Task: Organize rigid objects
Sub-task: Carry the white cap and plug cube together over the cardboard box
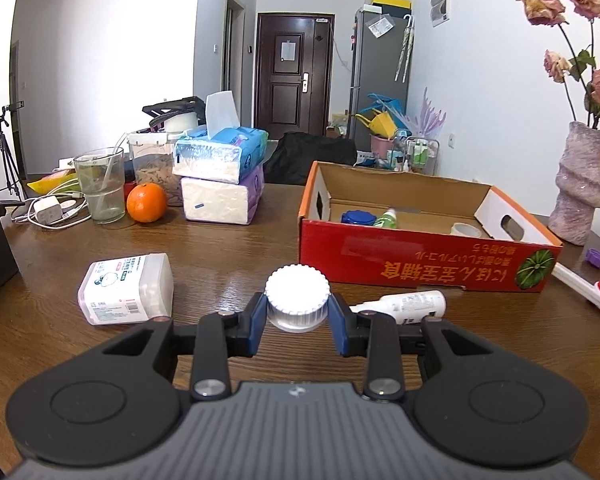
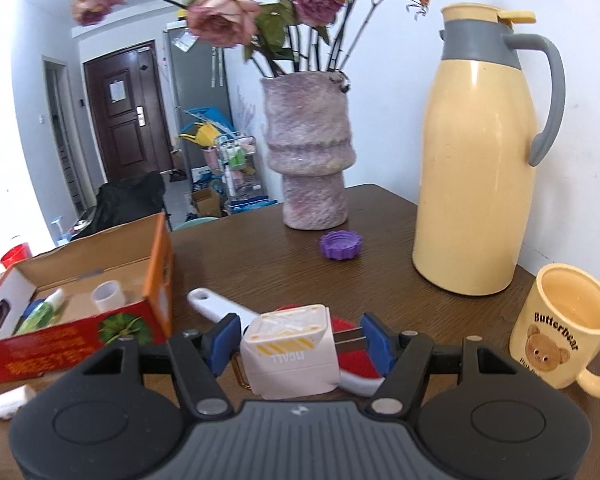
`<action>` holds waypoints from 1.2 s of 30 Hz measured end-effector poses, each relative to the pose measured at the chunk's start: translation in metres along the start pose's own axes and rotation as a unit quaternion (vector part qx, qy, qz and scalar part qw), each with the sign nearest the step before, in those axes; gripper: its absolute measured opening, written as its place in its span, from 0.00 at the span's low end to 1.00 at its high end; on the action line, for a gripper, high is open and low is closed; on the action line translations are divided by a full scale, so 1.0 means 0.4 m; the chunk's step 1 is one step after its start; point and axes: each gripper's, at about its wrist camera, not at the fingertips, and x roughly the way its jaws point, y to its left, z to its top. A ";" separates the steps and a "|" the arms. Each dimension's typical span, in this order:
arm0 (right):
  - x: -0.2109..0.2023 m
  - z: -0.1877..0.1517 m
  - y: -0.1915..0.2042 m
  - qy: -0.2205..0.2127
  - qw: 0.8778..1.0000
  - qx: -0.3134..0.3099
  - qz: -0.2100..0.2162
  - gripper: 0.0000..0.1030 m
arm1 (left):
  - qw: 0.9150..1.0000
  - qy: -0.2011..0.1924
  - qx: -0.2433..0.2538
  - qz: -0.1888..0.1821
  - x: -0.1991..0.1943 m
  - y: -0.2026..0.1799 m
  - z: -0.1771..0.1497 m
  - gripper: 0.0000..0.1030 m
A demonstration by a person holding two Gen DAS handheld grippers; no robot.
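My left gripper (image 1: 297, 312) is shut on a small clear jar with a ribbed white cap (image 1: 296, 292), held just above the wooden table. Beyond it to the right stands the red cardboard box (image 1: 420, 268), which holds a blue lid (image 1: 358, 217), a green bottle (image 1: 386, 218) and a tape roll (image 1: 466, 230). My right gripper (image 2: 300, 340) is shut on a white charger cube (image 2: 292, 348); one pad presses its side and the other meets its metal prongs. In this view the box (image 2: 72, 344) lies to the left. A red and white brush (image 2: 220, 306) lies under the charger.
A white spray bottle (image 1: 408, 304) and a white rectangular container (image 1: 126, 294) lie on the table. Tissue packs (image 1: 220, 176), an orange (image 1: 146, 202) and a glass (image 1: 100, 184) stand at the back left. A purple cap (image 2: 341, 245), vase (image 2: 308, 160), yellow thermos (image 2: 476, 160) and bear mug (image 2: 560, 336) crowd the right.
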 end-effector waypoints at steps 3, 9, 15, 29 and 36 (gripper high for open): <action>-0.031 -0.020 0.023 -0.001 1.000 -0.009 0.012 0.63 | 1.000 -0.004 0.000 -0.007 -0.018 -0.007 -0.002 0.33; -0.084 -0.062 0.067 0.001 0.999 -0.027 0.039 0.63 | 1.000 -0.010 -0.002 -0.020 -0.057 -0.020 -0.008 0.33; -0.131 -0.093 0.112 0.002 0.997 -0.040 0.065 0.63 | 0.999 -0.017 -0.003 -0.033 -0.094 -0.036 -0.010 0.33; -0.188 -0.137 0.219 0.008 0.991 -0.067 0.119 0.63 | 0.998 -0.015 -0.013 -0.062 -0.128 -0.099 0.008 0.33; -0.194 -0.139 0.275 0.010 0.987 -0.081 0.139 0.63 | 0.998 -0.009 -0.015 -0.066 -0.116 -0.115 0.027 0.33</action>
